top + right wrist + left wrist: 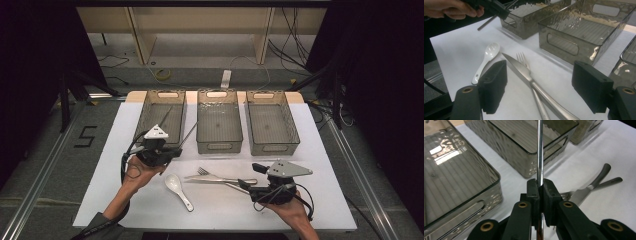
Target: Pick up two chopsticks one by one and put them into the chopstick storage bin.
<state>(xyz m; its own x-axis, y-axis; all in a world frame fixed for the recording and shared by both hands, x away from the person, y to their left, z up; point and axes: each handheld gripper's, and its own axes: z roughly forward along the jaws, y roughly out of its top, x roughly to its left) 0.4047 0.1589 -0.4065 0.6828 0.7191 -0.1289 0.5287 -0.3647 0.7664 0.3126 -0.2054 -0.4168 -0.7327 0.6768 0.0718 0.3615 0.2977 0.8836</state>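
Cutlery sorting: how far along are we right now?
Nothing looks binned yet: a rod lies across the left bin, though whether it is inside I cannot tell. In hand: the left claw is shut on a metal chopstick. Left: knife, fork and white spoon lie on the table, before the open right claw.

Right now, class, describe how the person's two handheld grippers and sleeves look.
Both the left gripper and right gripper are black with two blocky black jaws, brass-coloured pivot rivets and trailing black cables. Each carries a three-cornered plate, white and grey. A dark sleeve bears small lettering.
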